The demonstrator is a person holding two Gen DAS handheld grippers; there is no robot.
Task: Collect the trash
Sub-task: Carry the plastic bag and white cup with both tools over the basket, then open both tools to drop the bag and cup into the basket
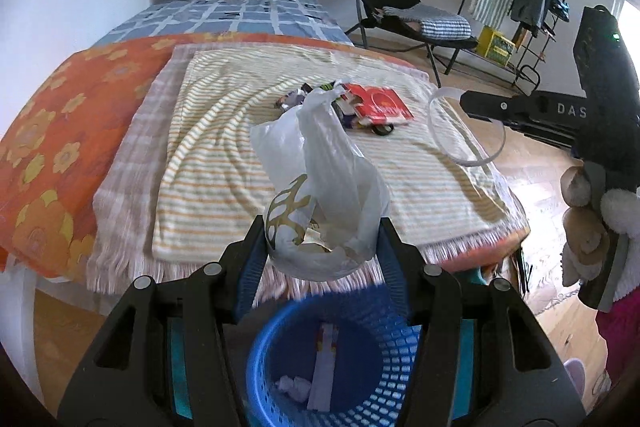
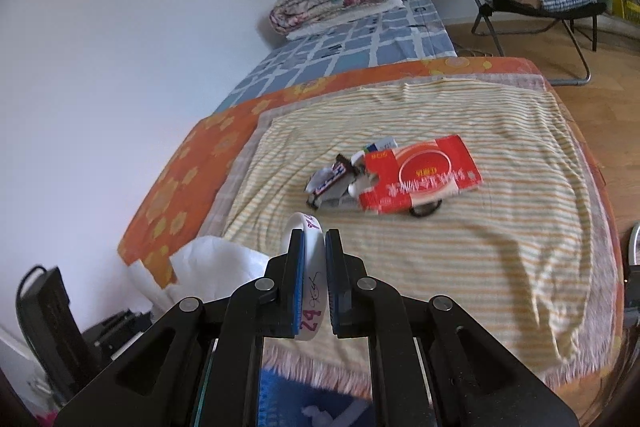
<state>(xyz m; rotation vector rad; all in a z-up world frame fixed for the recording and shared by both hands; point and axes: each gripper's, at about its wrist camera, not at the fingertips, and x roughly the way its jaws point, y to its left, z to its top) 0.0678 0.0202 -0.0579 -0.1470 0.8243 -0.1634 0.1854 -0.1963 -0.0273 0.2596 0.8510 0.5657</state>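
Roughly, as I read both wrist views:

Left gripper (image 1: 322, 227): jaws stood about half apart, pressed on the crumpled base of a white plastic bag (image 1: 320, 171); the bag rose from between the fingers toward frame centre, its long axis running up and away from me.

Right gripper (image 2: 312, 255): jaws nearly together, pinching a thin white band (image 2: 308, 259) edge-on; purple print showed on it between the pads. In the left view the same band (image 1: 464, 131) hung as an open loop at right centre, off the right gripper's tip.

Basket: a blue basket (image 1: 360, 367) sat at bottom centre of the left view, directly under the left jaws, with a few scraps already inside. In the right view only a blurred blue patch (image 2: 288, 395) showed at the bottom edge, below the jaws.

Key relation: I judged the bag to lie almost straight above the basket mouth, so the left hand was nearer to a drop; the band sat further to the right of it.

Remaining trash: a red carton (image 2: 420, 175) and a candy wrapper (image 2: 332, 179) lay together mid-frame on the striped blanket (image 2: 480, 267), well ahead of both jaws, untouched.

Risk: I reckoned the bag could snag on the basket rim.
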